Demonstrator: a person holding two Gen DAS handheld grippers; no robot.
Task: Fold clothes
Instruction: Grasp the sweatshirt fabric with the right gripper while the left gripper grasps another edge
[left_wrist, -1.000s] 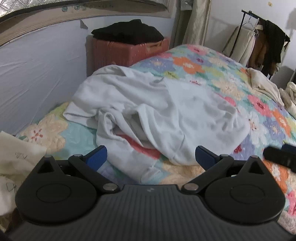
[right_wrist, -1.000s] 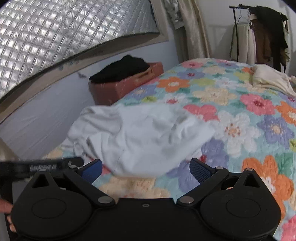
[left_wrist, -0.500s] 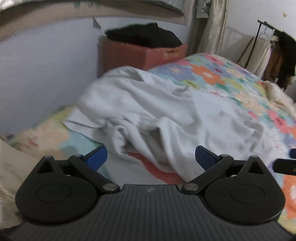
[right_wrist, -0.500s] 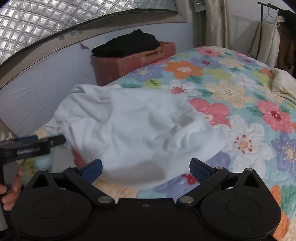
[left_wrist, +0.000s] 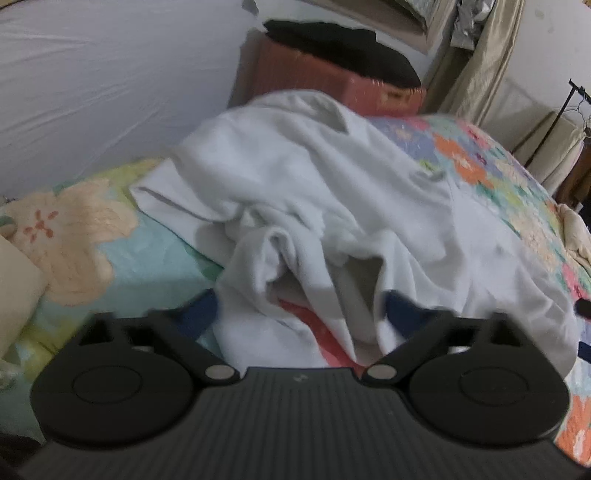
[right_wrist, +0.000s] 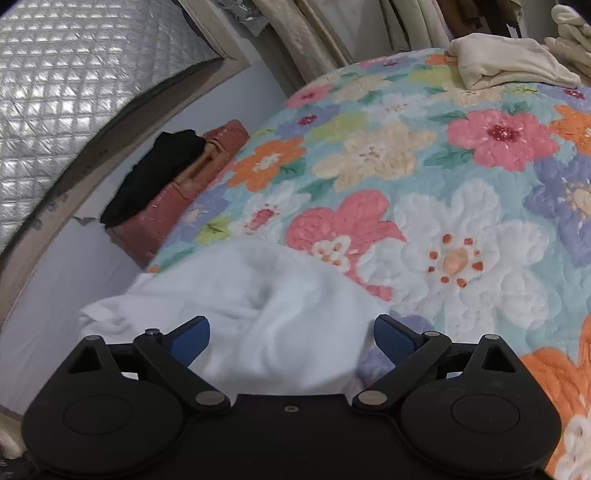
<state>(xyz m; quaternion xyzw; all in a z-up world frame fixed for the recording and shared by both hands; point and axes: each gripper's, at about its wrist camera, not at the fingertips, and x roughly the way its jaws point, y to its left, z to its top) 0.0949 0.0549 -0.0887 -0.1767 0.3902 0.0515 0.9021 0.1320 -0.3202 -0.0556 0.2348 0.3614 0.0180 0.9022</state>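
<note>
A bed with a floral quilt (right_wrist: 461, 184) fills most of both views, its pattern of pink, orange, white and purple flowers on a teal ground. A crumpled white garment (left_wrist: 332, 206) lies heaped at the quilt's near edge, toward the corner beside the pale wall (left_wrist: 92, 92); in the right wrist view the same garment (right_wrist: 266, 302) spreads across the bottom left of the quilt. Beyond the quilt's far-left edge stands a reddish woven box (right_wrist: 177, 199) with black clothing (right_wrist: 155, 173) piled on top. At the quilt's far edge lies a folded cream cloth (right_wrist: 506, 62).

The left gripper (left_wrist: 299, 310) has its jaws closing, a bunched fold of the white garment lying between the blue pads; the frame is blurred and the pads do not appear to press on it. The right gripper (right_wrist: 291, 339) stands with its jaws wide apart low over the garment's edge, cloth between the pads (right_wrist: 391, 339) but not pinched.
</note>
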